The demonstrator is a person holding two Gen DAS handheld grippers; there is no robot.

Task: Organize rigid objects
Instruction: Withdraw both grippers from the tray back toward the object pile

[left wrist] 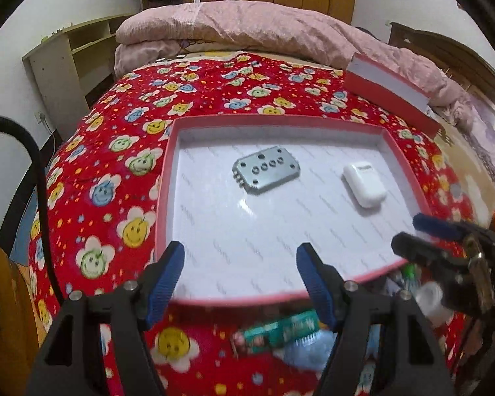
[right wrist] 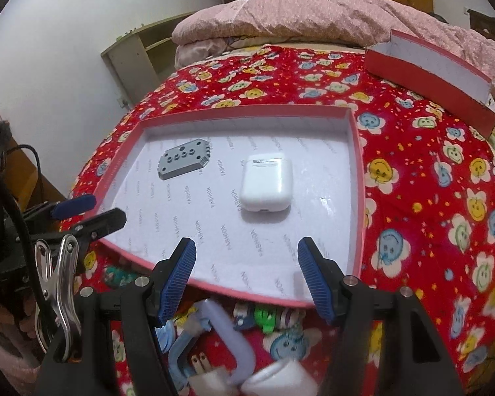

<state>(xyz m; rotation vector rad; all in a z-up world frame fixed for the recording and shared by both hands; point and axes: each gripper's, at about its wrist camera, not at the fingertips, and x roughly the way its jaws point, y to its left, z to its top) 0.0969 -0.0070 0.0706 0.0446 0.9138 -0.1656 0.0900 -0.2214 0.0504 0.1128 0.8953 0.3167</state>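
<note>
White glossy plastic earbud case, light and slippery: grip across flat sides. Left tongs and right tongs gape, empty.

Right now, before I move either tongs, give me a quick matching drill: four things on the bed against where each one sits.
Things:
1. grey metal plate
2. white earbud case
3. red box lid
4. green packet

Places:
A. far right, against the pink quilt
B. inside the tray, left part
C. on the blanket, in front of the tray's near rim
D. inside the tray, right of the plate

Pairs: 1-B, 2-D, 3-A, 4-C
</note>
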